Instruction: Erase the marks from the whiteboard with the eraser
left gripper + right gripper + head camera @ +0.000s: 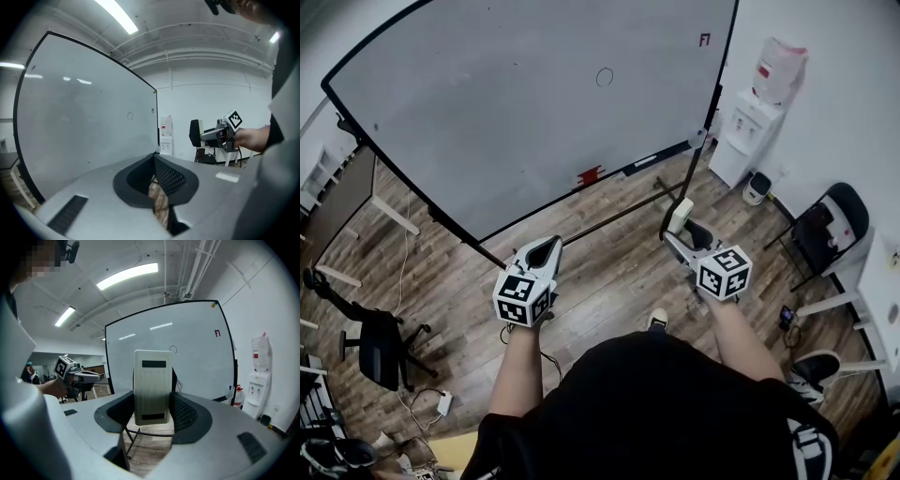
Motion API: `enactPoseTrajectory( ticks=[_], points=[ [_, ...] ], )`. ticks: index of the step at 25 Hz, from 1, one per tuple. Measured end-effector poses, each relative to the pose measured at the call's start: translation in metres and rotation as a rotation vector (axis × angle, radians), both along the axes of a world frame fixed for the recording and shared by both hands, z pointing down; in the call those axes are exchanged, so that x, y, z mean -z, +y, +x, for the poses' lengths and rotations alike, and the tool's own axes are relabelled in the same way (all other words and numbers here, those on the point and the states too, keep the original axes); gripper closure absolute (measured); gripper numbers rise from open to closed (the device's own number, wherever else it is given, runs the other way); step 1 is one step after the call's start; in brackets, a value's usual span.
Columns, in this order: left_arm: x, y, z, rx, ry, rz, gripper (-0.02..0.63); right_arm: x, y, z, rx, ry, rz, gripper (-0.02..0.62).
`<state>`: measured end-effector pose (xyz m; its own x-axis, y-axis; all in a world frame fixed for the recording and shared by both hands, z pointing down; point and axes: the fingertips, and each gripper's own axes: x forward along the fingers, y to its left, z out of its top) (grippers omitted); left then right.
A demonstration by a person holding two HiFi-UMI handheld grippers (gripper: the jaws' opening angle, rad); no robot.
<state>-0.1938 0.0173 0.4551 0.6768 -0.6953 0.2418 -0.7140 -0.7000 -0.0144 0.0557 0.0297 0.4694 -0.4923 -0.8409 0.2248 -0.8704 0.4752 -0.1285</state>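
Eraser [152, 386] sits upright in right gripper [151, 401], fingers clamped on its two sides, pale ribbed face toward the cam. Head view: same eraser [680, 215] is up over the wood floor [609, 272], near the whiteboard's right end but not touching it. Whiteboard [534, 112] spans the far side and is mostly clean. Marks on it: small circle [605, 77] upper mid, red mark [704, 39] near the top right corner. Both show in right gripper view too, circle just above the eraser's top edge. Left gripper [546, 247] is to the left of the right one, at about the same height. Its fingers are pressed nearly together w/ nothing between, only a thin slit of floor visible. Red item [589, 175] lies on the board's lower ledge. Water dispenser [759, 112] stands far right by the wall.
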Motion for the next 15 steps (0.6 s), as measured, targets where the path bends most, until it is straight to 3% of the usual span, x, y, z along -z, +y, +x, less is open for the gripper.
enactPoseTrajectory(
  ticks=[15],
  points=[
    [-0.017, -0.043, 0.039, 0.006, -0.023, -0.033, 0.595, -0.015, -0.047, 0.040, 0.004, 0.002, -0.041, 0.364]
  ],
)
